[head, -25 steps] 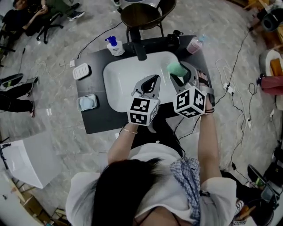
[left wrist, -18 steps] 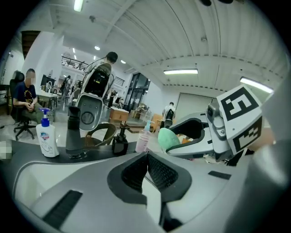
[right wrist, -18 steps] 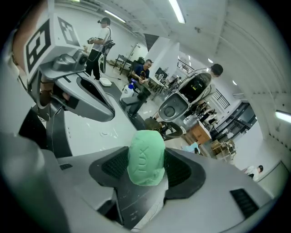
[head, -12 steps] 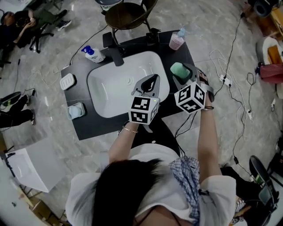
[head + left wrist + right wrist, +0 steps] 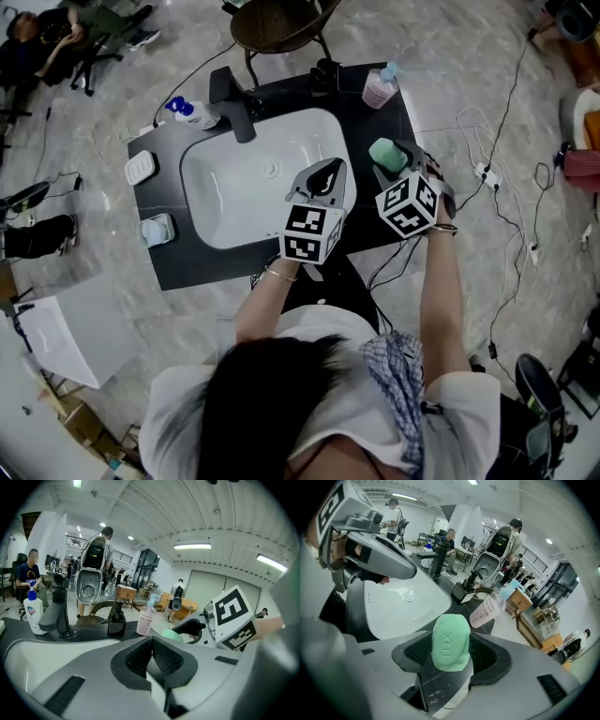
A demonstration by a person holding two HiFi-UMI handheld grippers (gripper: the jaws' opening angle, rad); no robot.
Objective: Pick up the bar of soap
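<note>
Right gripper farther over the counter, jaws tight on the soap; left gripper jaws together.

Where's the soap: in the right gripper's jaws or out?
In. The green soap stands on end between the right gripper jaws, with both pads against its sides.
</note>
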